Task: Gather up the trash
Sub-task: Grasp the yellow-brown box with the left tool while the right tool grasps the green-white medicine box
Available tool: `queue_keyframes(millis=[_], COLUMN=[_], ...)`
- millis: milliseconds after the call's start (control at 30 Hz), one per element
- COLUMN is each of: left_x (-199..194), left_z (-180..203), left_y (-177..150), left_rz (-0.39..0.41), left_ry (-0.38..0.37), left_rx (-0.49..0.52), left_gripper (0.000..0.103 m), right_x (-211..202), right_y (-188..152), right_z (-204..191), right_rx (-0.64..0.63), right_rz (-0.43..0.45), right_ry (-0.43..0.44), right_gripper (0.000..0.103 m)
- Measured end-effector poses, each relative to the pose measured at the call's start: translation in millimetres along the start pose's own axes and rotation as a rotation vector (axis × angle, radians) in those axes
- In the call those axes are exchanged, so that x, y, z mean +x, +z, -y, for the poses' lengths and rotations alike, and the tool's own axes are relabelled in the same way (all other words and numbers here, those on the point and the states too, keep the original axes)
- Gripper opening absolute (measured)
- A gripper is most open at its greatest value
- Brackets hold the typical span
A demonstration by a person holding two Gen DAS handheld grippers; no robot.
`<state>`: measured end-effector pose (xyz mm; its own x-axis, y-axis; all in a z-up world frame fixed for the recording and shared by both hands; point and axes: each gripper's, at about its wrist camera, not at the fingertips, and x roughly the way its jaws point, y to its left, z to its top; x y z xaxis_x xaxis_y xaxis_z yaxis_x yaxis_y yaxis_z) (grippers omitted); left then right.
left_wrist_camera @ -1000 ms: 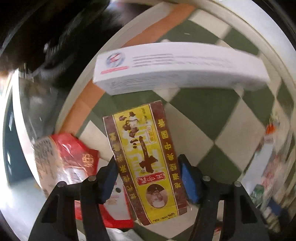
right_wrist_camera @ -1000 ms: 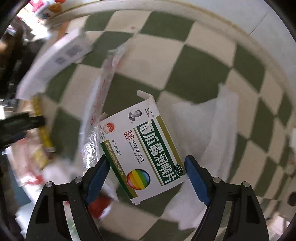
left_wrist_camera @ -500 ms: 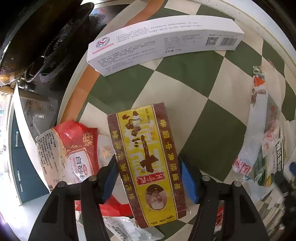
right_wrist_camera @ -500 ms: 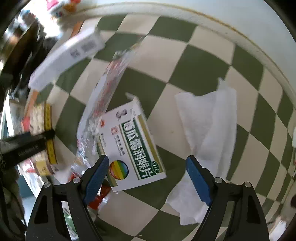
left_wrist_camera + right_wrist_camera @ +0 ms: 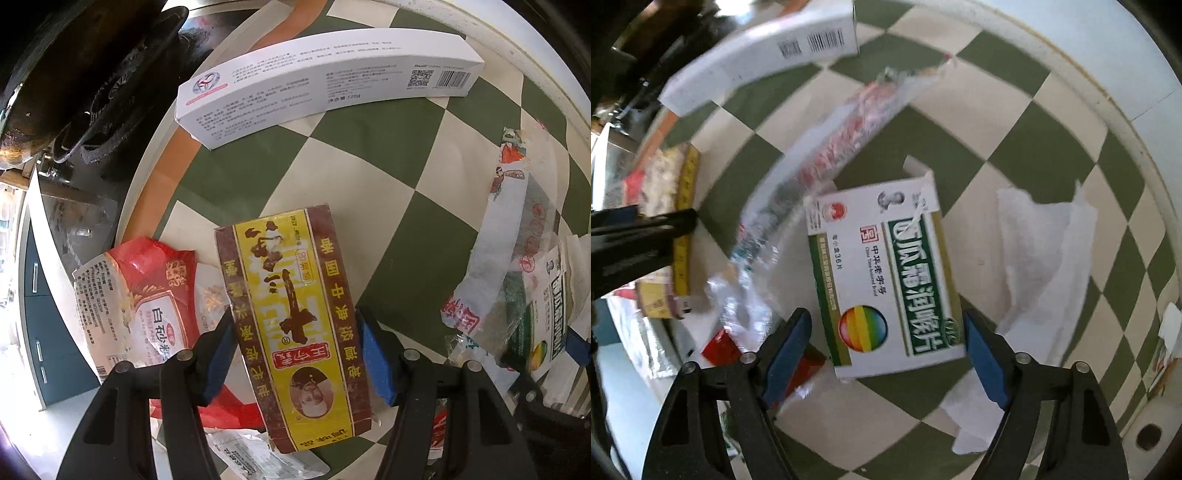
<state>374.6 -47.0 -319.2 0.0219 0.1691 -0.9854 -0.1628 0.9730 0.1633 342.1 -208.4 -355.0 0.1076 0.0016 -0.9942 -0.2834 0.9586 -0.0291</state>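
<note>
Straddling trash for pickup: left gripper [image 5: 295,354] jaws apart around yellow box [image 5: 291,325]; right gripper [image 5: 886,347] jaws apart around green box [image 5: 886,280].

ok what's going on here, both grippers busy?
A person is clearing packaging off a green-and-cream checkered cloth. The left gripper straddles a yellow-and-brown box; its jaws look open, just off the sides. The right gripper is open around a green-and-white medicine box, not yet closed. A long white box, a red bag, a clear wrapper and a tissue still lie around.
</note>
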Motion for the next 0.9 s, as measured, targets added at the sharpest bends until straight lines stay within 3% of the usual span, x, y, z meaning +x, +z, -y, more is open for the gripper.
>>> queue_keyframes(millis=[200,300,400,500,567,600,633,700,733,867,900], left_x=[-38,-67,-93,-112,-121,-121,-124,-125,-126,-118,-118], left_z=[-7,-16,-25,-38,-51,-55,-60,-71,-72,-86,-88], left_y=[-2,-11,-22,-34,-43,-45,-50,-56,-57,-77,-81], left_rz=[0.073,0.133,0.185,0.220,0.232,0.235,0.242,0.251,0.253,0.248,0.246], left_ry=[-0.045,-0.079,-0.105,-0.122,-0.143,-0.148,-0.154,-0.156,-0.156,-0.182,-0.189], left_rx=[0.010,0.006,0.003,-0.006,-0.023,-0.029,-0.039,-0.048,-0.049,-0.047,-0.047], left_gripper=[0.057,0.057,0.057,0.057,0.057,0.057,0.057,0.057,0.057,0.057,0.057], right_x=[-28,-34,-44,-65,-81,-94,-106,-132,-131,-144,-141], right_y=[-16,-43,-62,-74,-83,-66,-65,-59,-52,-53,-62], right_z=[10,24,30,32,40,49,50,15,6,-2,-1], right_rx=[0.106,0.125,0.197,0.238,0.295,0.329,0.334,0.134,0.103,0.119,0.149], right_rz=[0.040,0.054,0.028,0.069,0.093,0.089,0.093,0.211,0.226,0.194,0.168], right_ry=[0.048,0.054,0.154,0.212,0.347,0.430,0.425,-0.046,-0.095,-0.156,-0.095], right_gripper=[0.070,0.070,0.070,0.070,0.070,0.070,0.070,0.070,0.070,0.070,0.070])
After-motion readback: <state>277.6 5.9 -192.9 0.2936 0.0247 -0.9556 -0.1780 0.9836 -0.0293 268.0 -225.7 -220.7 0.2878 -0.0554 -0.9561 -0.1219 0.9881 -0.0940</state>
